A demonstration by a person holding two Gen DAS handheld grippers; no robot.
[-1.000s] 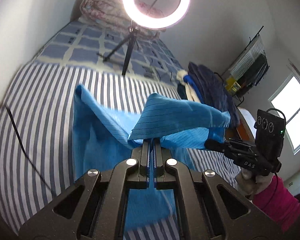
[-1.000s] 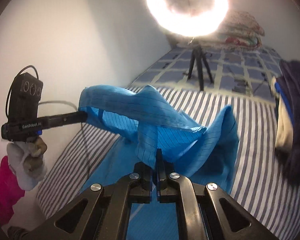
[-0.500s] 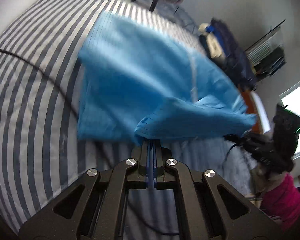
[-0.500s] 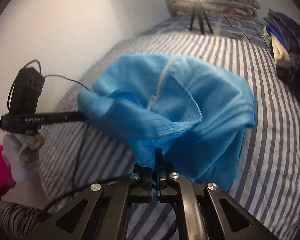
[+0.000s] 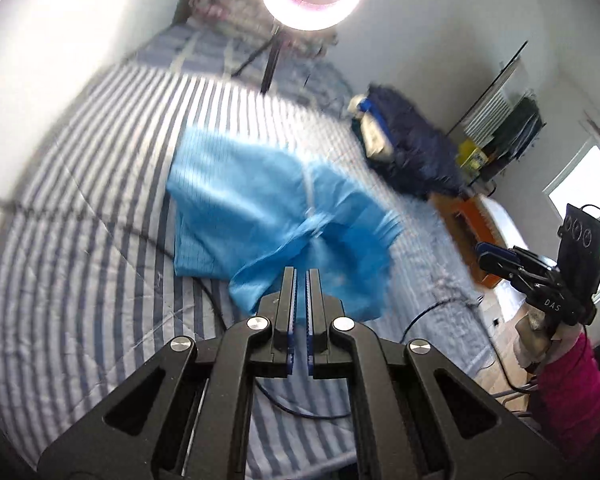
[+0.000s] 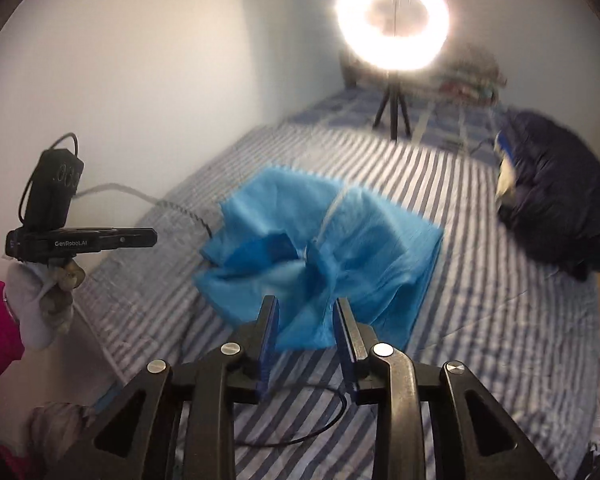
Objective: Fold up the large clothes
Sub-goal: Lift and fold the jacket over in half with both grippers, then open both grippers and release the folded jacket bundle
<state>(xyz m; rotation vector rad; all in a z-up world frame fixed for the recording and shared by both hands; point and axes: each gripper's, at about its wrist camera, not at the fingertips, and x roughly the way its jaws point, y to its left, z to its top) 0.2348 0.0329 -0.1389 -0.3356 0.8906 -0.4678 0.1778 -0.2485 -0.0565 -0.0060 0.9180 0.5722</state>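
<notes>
Fabric of the blue garment (image 6: 332, 240) looks thin, light and limp; it lies rumpled on the striped bedspread (image 6: 480, 320), well short of the ring light (image 6: 392, 20). The left gripper (image 5: 301, 276) shows a narrow empty gap; the right gripper's (image 6: 306, 312) jaws are opening, nothing pinched. A hem corner seems the best hold.

Blue garment (image 6: 332, 236), thin pinstriped fabric, lies loosely crumpled on the striped bed (image 6: 480, 320) at frame centre; near edge bunched in folds, far portion flatter. Motion-blurred.
</notes>
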